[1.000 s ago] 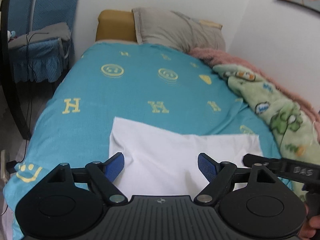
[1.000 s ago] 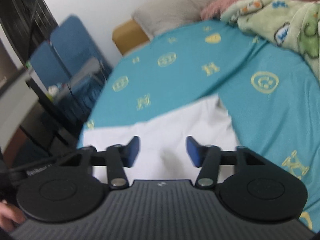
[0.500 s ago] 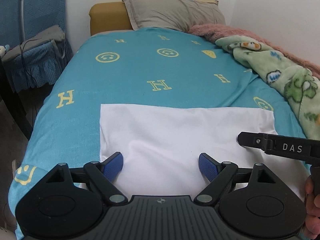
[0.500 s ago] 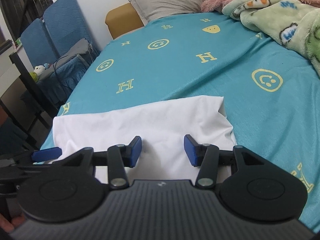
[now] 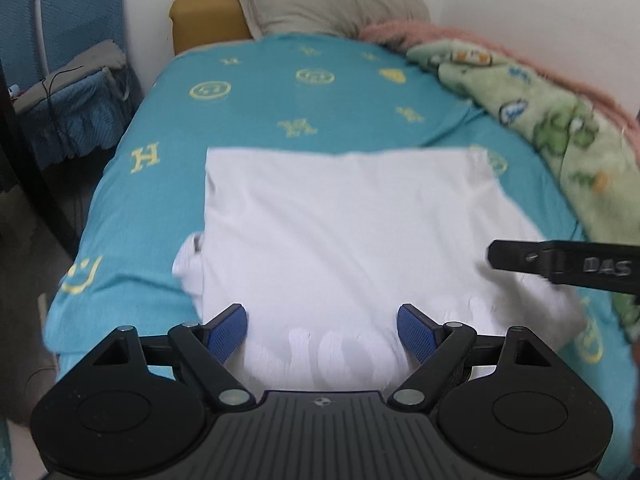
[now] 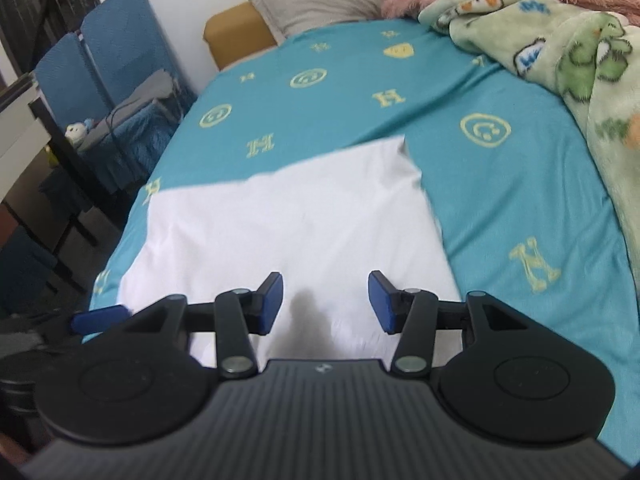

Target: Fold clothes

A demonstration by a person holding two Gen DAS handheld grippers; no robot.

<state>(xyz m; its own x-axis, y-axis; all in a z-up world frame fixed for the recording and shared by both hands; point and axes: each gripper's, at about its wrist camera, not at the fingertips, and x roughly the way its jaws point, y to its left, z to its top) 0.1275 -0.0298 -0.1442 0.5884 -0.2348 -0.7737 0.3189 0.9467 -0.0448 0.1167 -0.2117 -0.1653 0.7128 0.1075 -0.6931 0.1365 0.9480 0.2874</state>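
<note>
1. my left gripper point(image 5: 322, 330) has its blue pads spread wide with nothing between them; it hangs over the near edge of the white garment point(image 5: 340, 232).
2. my right gripper point(image 6: 326, 302) is spread too and empty, hovering above the near right part of the same cloth; its dark shadow falls on the fabric between the pads.
3. the white garment lies flat as a rough rectangle across the near end of the teal bedsheet point(image 5: 280, 92). a small bunched piece sticks out at its left edge, perhaps a sleeve; i cannot tell for sure.
4. i judge one fold is done and the next grasp is due, so i would bring each tool down to a near corner and pinch through all layers, not just the top one.
5. i would tuck that loose left piece under first, or the fold will look lumpy.
6. lifting both corners together at even height should keep the edge straight; thin cloth slips and drags the sheet if pulled low.
7. the green blanket point(image 6: 580, 64) on the right and the pillow point(image 5: 332, 0) beyond are well apart from the cloth.
</note>
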